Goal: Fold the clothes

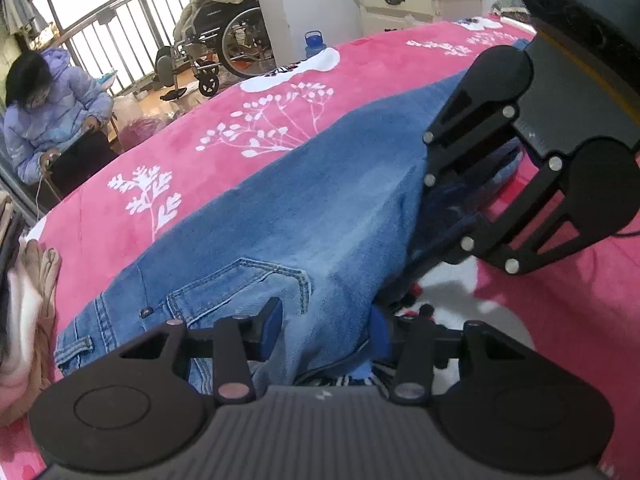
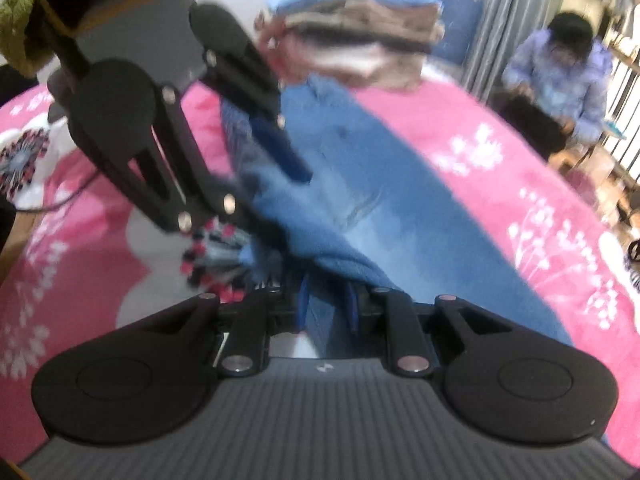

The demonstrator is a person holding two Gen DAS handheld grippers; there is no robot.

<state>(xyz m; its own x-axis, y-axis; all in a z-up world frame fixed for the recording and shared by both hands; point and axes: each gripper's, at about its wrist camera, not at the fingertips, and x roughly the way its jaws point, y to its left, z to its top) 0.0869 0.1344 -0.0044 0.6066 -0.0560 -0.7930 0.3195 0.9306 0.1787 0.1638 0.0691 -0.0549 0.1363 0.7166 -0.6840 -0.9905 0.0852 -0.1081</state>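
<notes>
Blue jeans [image 1: 288, 208] lie lengthwise on a pink flowered bedspread [image 1: 160, 148], back pocket up near the left wrist camera. My left gripper [image 1: 326, 328] is shut on the jeans near the waist, a thick fold of denim filling the space between its blue pads. My right gripper [image 1: 444, 212] grips the same raised long edge further down the leg. In the blurred right wrist view, my right gripper [image 2: 327, 312] is shut on the jeans [image 2: 380, 184], and the left gripper [image 2: 256, 188] clamps the fold ahead of it. The held edge hangs above the bedspread.
A stack of folded clothes [image 2: 352, 40] sits at the bed's end, also seen at the left edge as clothes [image 1: 24, 300]. A seated person [image 1: 52, 120] in a lilac jacket is beside the bed. Beyond it are a wheelchair [image 1: 224, 40], a blue bottle [image 1: 314, 42] and a cream nightstand [image 1: 416, 4].
</notes>
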